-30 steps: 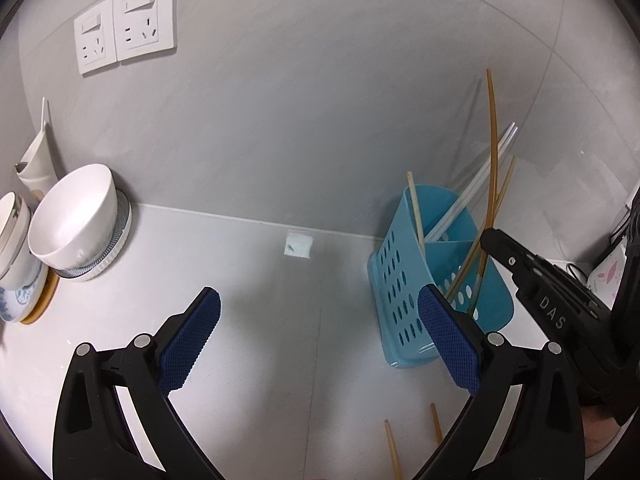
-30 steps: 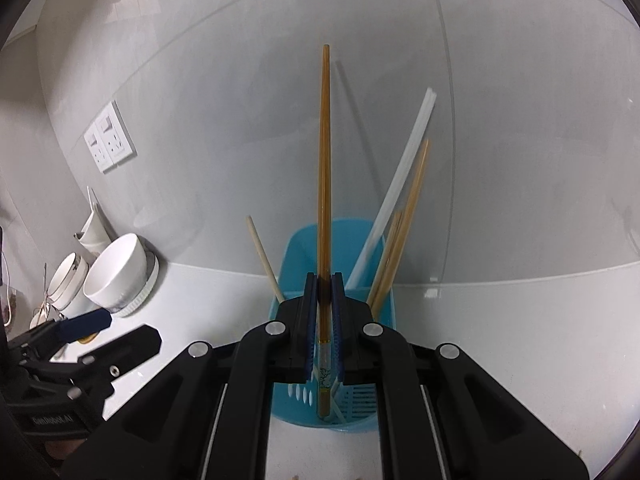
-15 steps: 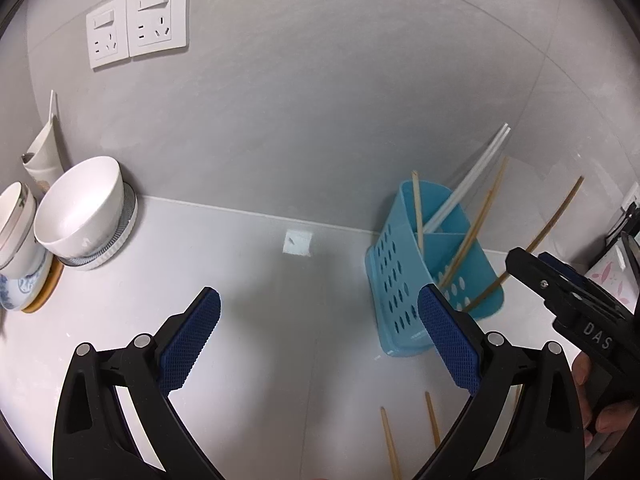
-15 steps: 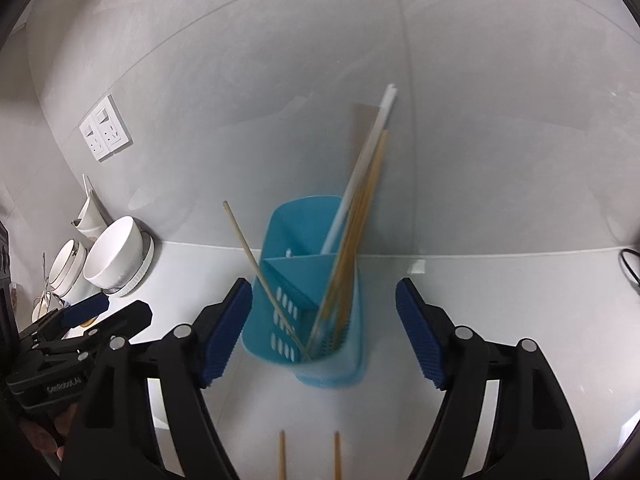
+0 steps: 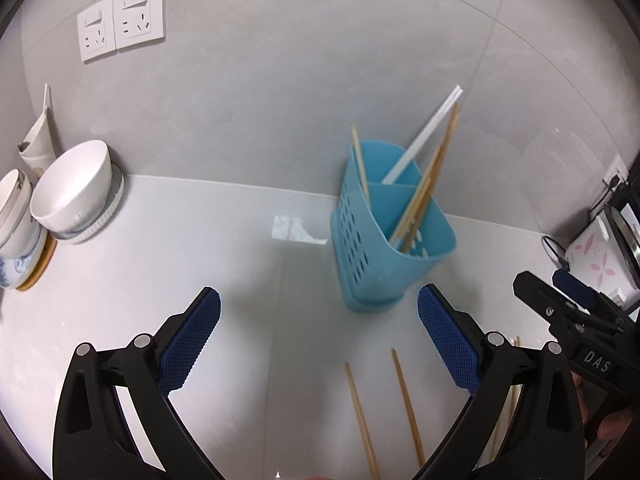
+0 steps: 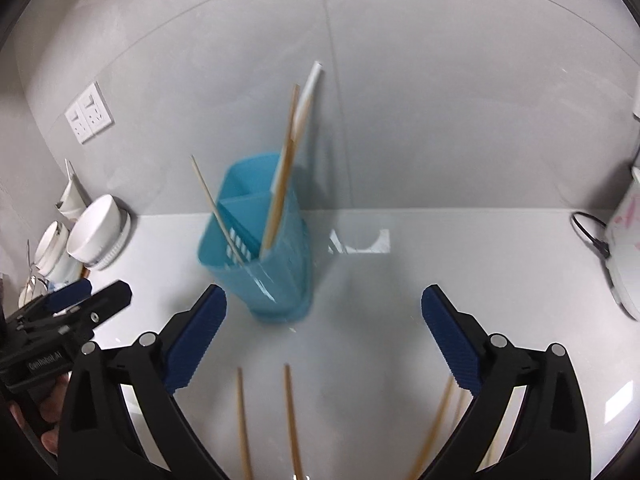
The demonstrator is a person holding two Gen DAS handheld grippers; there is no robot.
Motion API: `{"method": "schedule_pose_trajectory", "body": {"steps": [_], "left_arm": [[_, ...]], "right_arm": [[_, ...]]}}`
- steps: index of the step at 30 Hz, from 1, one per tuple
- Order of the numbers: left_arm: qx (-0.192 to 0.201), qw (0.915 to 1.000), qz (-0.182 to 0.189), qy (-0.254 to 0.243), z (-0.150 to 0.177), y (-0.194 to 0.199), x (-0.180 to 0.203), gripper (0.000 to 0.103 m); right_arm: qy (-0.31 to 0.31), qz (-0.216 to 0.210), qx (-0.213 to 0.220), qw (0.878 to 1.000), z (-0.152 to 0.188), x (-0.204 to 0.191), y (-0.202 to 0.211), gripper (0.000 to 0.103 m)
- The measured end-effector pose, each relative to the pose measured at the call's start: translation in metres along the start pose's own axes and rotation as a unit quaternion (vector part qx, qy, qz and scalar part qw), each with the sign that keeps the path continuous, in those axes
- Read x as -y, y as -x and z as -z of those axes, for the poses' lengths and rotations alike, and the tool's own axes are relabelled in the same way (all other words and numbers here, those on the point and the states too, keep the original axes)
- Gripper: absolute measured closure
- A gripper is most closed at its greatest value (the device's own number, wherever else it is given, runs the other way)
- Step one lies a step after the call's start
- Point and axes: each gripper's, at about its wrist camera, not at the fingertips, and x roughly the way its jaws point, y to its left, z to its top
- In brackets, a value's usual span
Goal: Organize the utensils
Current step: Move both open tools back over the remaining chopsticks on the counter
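One more chopstick (image 6: 280, 184) is now leaning in the blue holder (image 6: 264, 256) near the counter's back edge, dropped by the right tongs (image 6: 324, 336), which are now gaping empty. Both left tongs (image 5: 320, 340) and right are hanging apart above loose chopsticks (image 5: 406, 404) still lying at the front edge, waiting their turn.

The blue utensil holder (image 6: 256, 248) is motion-blurred in the right wrist view, its perforations smeared. Loose chopsticks (image 5: 362, 420) on the counter (image 5: 160, 264) run off the bottom edge in both views; two more are partly hidden behind the right gripper's (image 6: 323, 332) arm. The patterned bowl (image 5: 12, 236) is cut by the left edge
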Motion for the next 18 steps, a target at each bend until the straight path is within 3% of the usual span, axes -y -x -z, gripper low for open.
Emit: {"method": "schedule_pose_trajectory", "body": {"steps": [10, 18], "left_arm": [[-0.047, 0.9989, 0.006, -0.001, 0.039, -0.008, 0.018, 0.006], [-0.096, 0.9953, 0.009, 0.003, 0.069, -0.026, 0.026, 0.006]], "right_arm": [[-0.032, 0.039, -0.025, 0.998, 0.040, 0.039, 0.018, 0.009], [-0.060, 0.061, -0.073, 0.994, 0.075, 0.072, 0.018, 0.009]]}}
